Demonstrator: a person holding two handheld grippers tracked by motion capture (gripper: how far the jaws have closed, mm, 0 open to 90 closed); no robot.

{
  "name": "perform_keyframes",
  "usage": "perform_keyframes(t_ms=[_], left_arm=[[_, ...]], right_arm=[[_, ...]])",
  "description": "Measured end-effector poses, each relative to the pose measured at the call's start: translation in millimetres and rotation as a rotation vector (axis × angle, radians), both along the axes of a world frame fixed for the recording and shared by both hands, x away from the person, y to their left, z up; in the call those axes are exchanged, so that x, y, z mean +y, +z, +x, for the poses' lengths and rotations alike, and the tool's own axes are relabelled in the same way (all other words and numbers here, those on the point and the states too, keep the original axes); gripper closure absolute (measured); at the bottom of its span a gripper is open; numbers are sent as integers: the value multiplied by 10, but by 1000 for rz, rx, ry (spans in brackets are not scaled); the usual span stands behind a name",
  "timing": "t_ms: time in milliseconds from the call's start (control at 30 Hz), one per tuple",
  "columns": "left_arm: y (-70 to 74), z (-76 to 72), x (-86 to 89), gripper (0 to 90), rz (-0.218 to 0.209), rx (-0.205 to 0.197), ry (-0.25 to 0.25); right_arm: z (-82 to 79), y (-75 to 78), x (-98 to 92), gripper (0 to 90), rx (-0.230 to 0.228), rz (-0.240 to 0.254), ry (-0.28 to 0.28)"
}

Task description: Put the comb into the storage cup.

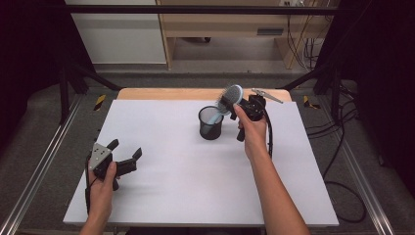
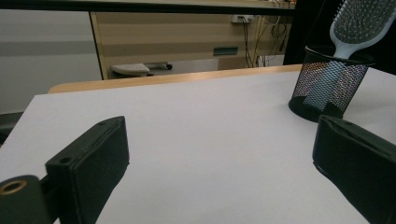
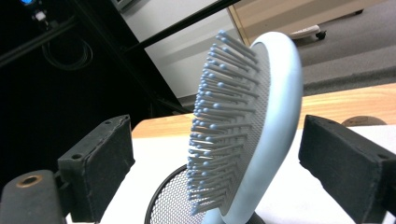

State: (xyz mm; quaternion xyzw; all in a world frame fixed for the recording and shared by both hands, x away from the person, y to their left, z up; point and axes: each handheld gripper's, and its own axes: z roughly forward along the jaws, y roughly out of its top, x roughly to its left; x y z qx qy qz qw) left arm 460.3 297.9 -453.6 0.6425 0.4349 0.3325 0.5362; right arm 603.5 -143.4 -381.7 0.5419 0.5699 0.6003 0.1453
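Right gripper (image 3: 215,172) stands with jaws apart either side of the hairbrush (image 3: 254,126), pads clear of it — the brush stands handle-down in the mesh cup (image 1: 211,123), at 12 o'clock on the table (image 1: 186,176). Placing looks done; withdrawing remains. The cup's mesh blurs the handle's foot. Left gripper (image 1: 128,151), at 8 o'clock, is open and idle.

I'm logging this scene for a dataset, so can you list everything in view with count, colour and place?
Pale blue paddle hairbrush: one, handle down in the cup, head between the right gripper's open jaws, untouched.
Black wire-mesh cup: one, upright, centre-right of the table.
White table top: one, wooden edge at the far side.
Left gripper: black, open, near-left over the table.
Right gripper: black, open, beside the cup.
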Motion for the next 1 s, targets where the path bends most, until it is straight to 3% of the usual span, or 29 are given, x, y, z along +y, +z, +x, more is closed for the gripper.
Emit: perform_keyframes(t_ms=[233,400,600,1000], left_arm=[[26,-10,123,35,-38,-8,34],[27,-8,157,36,-47,-3,41],[20,-4,158,33,-47,3,41],[51,-36,183,33,-60,-10,38]], right_arm=[[-46,32,5,97,-52,-142,26],[-100,63,-33,99,-87,-221,7],[-177,127,-133,101,-126,-241,-23],[-274,238,-276,75,-167,-261,-6]])
